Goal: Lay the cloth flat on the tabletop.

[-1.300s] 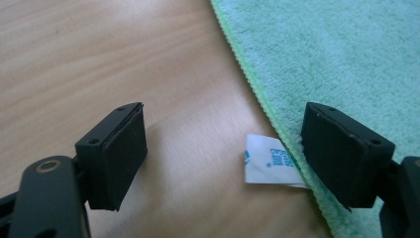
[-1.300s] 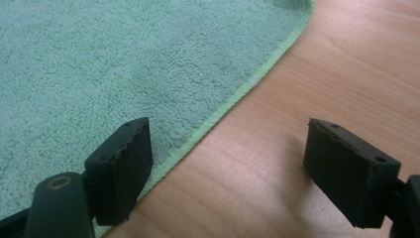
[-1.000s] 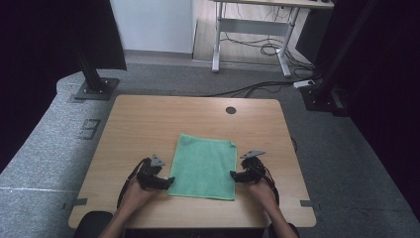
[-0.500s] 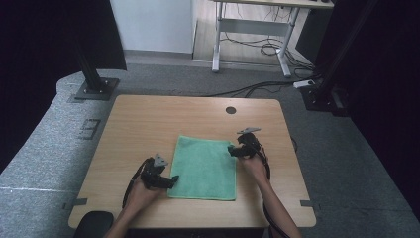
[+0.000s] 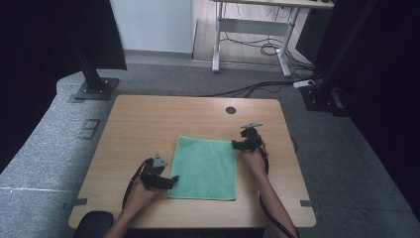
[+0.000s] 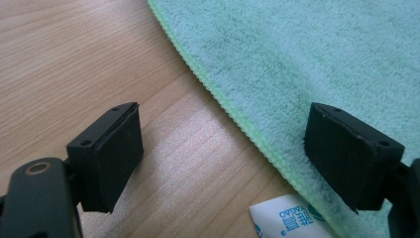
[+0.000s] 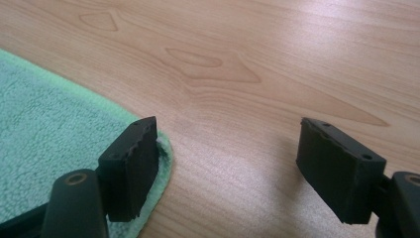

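A green towel (image 5: 205, 166) lies flat on the wooden table (image 5: 148, 124). My left gripper (image 5: 171, 181) rests at the towel's near left corner with its jaws open. In the left gripper view the towel's hem (image 6: 233, 114) runs between the jaws of the left gripper (image 6: 223, 153), beside a white label (image 6: 287, 218). My right gripper (image 5: 237, 145) sits at the towel's far right corner, also open. In the right gripper view one jaw of the right gripper (image 7: 228, 163) stands over the towel's rounded corner (image 7: 163, 148) and the other over bare wood.
A round cable hole (image 5: 231, 110) sits near the table's far edge. A dark rounded object (image 5: 94, 223) is at the table's near left corner. Black stand bases (image 5: 94, 89) rest on the grey floor beyond the table.
The right gripper has moved away from me along the towel's right edge, from the near part to the far right corner. The left gripper has stayed put.
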`<state>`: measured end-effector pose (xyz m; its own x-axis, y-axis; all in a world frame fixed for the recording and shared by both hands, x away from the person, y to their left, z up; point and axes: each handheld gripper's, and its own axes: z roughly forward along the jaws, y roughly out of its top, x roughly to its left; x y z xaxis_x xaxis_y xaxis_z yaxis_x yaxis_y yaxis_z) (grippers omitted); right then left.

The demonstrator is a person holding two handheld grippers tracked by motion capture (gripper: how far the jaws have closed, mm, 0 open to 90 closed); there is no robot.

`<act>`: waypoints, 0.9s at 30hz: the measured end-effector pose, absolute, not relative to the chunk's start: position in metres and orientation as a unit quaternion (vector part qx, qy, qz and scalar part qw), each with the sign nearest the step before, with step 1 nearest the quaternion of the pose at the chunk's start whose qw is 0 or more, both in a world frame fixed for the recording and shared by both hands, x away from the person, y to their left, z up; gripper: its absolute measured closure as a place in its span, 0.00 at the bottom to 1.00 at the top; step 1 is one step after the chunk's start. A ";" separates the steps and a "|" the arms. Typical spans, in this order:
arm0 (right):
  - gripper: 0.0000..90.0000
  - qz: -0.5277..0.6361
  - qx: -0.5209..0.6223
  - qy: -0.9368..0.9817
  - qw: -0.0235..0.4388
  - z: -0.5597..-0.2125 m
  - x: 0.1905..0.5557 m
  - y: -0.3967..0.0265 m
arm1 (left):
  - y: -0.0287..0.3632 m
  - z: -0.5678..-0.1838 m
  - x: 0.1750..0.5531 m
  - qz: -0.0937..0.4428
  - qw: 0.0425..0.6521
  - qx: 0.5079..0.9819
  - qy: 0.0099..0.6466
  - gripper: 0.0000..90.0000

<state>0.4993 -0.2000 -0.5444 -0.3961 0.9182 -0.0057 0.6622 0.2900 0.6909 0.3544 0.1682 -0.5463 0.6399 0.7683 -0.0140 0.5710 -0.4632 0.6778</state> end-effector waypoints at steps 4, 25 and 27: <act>0.27 0.307 0.508 0.776 0.216 -0.544 0.502 -0.200 | 0.168 -0.547 0.354 0.149 0.334 0.841 0.398 0.17; 0.23 0.344 0.504 0.768 0.194 -0.526 0.475 -0.208 | 0.167 -0.541 0.359 0.163 0.347 0.832 0.402 0.16; 0.23 0.339 0.490 0.780 0.192 -0.526 0.459 -0.206 | 0.169 -0.539 0.362 0.165 0.350 0.827 0.407 0.16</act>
